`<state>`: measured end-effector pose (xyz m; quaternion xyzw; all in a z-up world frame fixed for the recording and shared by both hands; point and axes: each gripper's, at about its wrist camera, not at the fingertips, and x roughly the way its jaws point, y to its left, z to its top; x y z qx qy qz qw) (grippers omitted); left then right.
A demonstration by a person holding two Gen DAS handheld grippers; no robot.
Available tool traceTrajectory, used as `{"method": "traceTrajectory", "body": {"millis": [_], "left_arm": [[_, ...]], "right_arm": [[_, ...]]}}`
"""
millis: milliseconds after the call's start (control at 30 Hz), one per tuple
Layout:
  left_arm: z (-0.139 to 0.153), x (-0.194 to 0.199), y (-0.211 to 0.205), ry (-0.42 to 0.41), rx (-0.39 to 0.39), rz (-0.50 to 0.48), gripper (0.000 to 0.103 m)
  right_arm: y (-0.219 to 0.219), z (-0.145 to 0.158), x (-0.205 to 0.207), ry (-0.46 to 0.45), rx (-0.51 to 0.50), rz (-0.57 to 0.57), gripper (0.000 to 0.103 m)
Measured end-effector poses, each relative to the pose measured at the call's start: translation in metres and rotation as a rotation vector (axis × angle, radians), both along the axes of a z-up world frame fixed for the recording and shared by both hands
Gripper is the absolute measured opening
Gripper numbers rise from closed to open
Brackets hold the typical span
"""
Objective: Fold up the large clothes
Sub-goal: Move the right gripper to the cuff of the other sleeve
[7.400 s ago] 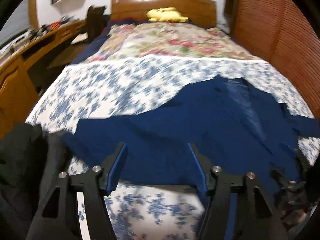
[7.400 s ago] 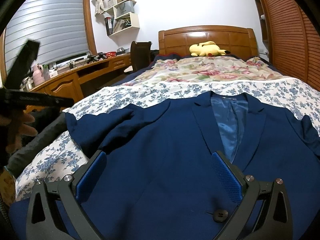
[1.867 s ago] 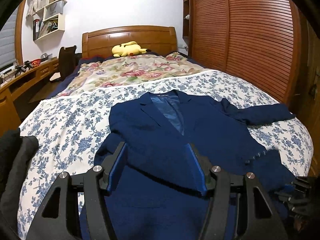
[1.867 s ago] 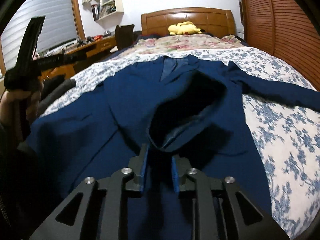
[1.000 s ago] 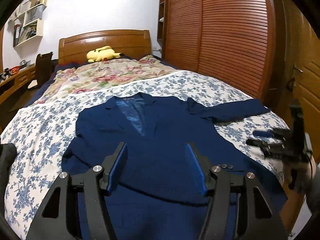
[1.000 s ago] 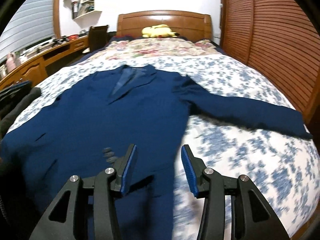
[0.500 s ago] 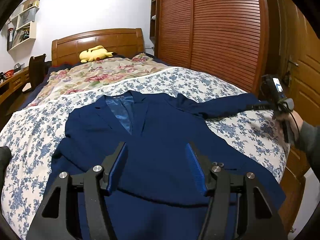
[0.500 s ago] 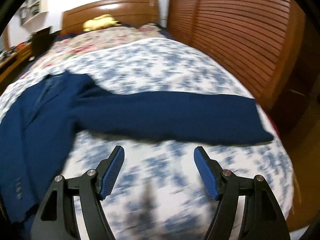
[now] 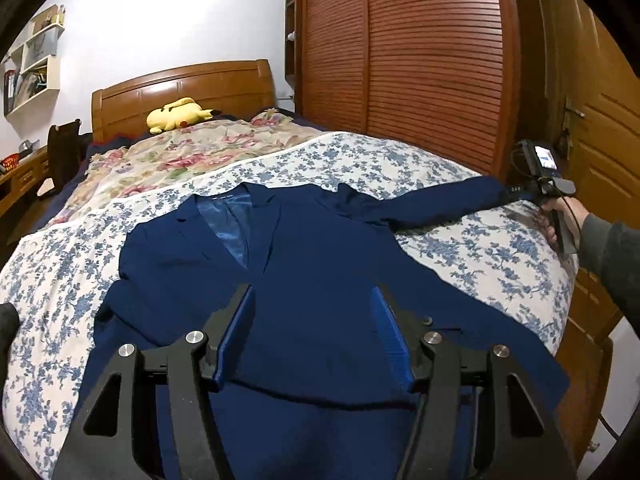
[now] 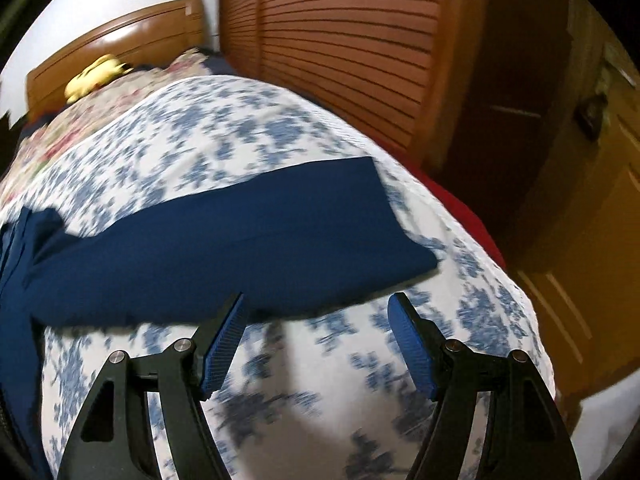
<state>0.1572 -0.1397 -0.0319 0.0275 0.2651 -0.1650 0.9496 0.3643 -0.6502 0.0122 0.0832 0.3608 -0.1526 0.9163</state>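
Navy jacket [image 9: 304, 264] lies flat, front up, on the bed [image 9: 480, 256], collar toward the headboard [image 9: 180, 88]. Left tongs [image 9: 312, 316] wide, empty, over the jacket's lower front. Right tongs [image 10: 316, 320] wide, empty, just short of the outstretched sleeve [image 10: 240, 236] near its cuff.

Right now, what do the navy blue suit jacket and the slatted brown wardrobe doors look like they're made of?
The navy blue suit jacket looks like a matte woven suiting, wool or a blend; its lighter blue lining shines like satin. The slatted brown wardrobe doors appear to be varnished wood, with reddish louvres catching a slight gloss.
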Motion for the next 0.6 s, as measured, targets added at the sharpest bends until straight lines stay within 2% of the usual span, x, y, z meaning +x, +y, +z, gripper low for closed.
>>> {"method": "traceTrajectory", "body": {"millis": [167,367,433,467,533,567,600], "left_arm": [[-0.003,0.004,-0.005,0.027,-0.005,-0.005,0.061],[-0.004,0.0,-0.009,0.016,0.017,-0.023,0.061],[-0.004,0.001,-0.009,0.02,0.017,-0.023,0.061],[-0.004,0.001,-0.008,0.021,0.014,-0.022,0.061],[-0.004,0.001,-0.007,0.023,0.008,-0.025,0.061],[-0.004,0.0,-0.007,0.023,0.006,-0.026,0.061],[-0.004,0.0,-0.007,0.024,0.006,-0.026,0.061]], "right_arm": [[-0.012,-0.004,0.002,0.01,0.052,-0.051,0.074],[-0.021,-0.004,0.008,-0.03,0.1,-0.065,0.074],[-0.023,-0.004,0.01,-0.034,0.105,-0.062,0.06],[-0.024,-0.004,0.009,-0.035,0.113,-0.059,0.057],[-0.023,-0.005,0.013,-0.032,0.12,-0.05,0.037],[-0.021,-0.005,0.014,-0.026,0.115,-0.047,0.031],[-0.02,-0.006,0.017,-0.017,0.107,-0.042,0.018]]}}
